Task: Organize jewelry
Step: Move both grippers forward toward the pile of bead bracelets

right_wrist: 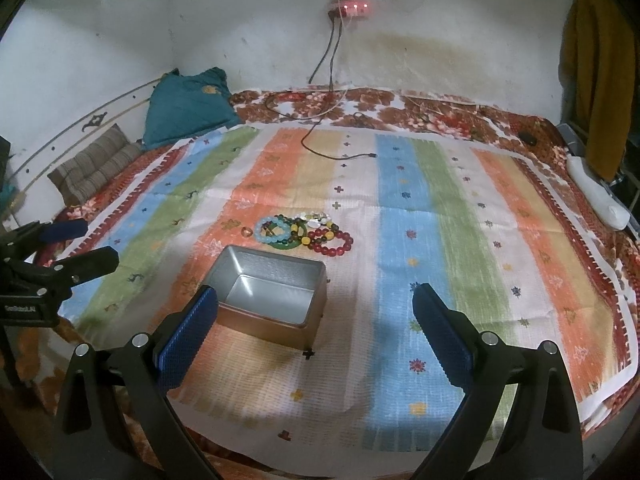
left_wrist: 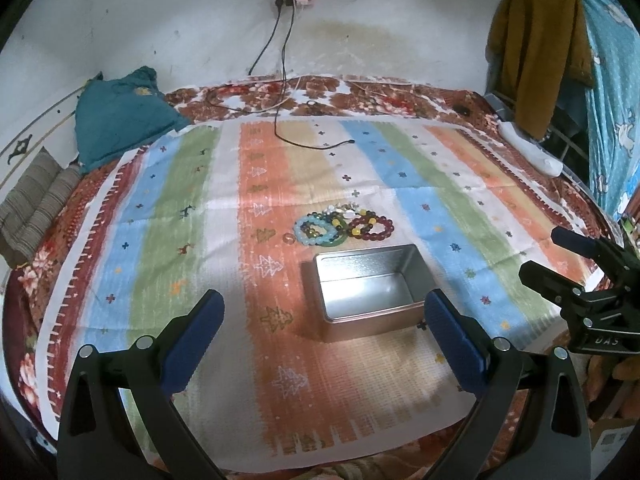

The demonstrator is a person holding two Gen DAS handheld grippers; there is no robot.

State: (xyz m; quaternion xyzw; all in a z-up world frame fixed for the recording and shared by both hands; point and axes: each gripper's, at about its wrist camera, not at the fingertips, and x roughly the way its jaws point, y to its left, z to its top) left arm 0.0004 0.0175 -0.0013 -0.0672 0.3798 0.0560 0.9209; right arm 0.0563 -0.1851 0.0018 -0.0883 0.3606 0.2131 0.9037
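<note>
At mid-cloth on the bed lies the jewelry: a cluster of beaded bracelets (left_wrist: 344,226), overlapping one another in a loose heap. Items noted: one pale blue strand of round translucent beads (right_wrist: 273,230); one dark red strand of larger glossy beads (right_wrist: 334,242); one smooth green bangle (right_wrist: 289,245); amber and yellow beads among them; whitish pieces at the far edge, too small to tell. A small ring (left_wrist: 288,238) sits apart, just beside the heap.

Tin box (left_wrist: 370,290): rectangular, open-topped, empty, brushed silvery metal with rounded corners, standing just in front of the heap.

Left hand-held gripper (left_wrist: 324,342): fingers spread wide, holding nothing, blue ribbed pads, hovering short of the box. Right hand-held gripper (right_wrist: 316,334): likewise spread and empty, its left pad near the box's corner.

Judgement on the step in hand: nothing is lifted yet. Best taken one strand at a time from the heap's outer edge, pinching across the bead line rather than the open loop, since round glossy beads may roll or drag neighbours along.

Striped woven cloth (right_wrist: 420,220): pastel bands, small cross and tree motifs, over a floral bedspread (left_wrist: 360,96).
</note>
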